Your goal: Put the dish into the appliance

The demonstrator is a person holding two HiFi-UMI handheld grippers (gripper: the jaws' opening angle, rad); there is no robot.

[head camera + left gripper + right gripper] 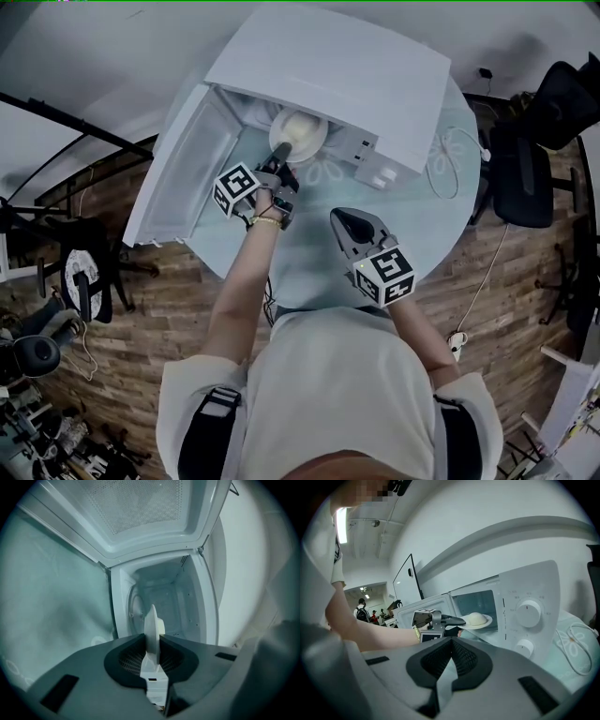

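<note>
Left gripper view: your left tongs clamp dish at microwave mouth; right tongs together. Slide it in level.

Brown wood-plank floor — round pale table, black office chairs; ceiling strip light.

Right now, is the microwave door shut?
No, the microwave door stands wide open, with the dish at its opening.

Head view steeply down over microwave; left gripper view close into cavity; right gripper view farther, side-on.
</note>
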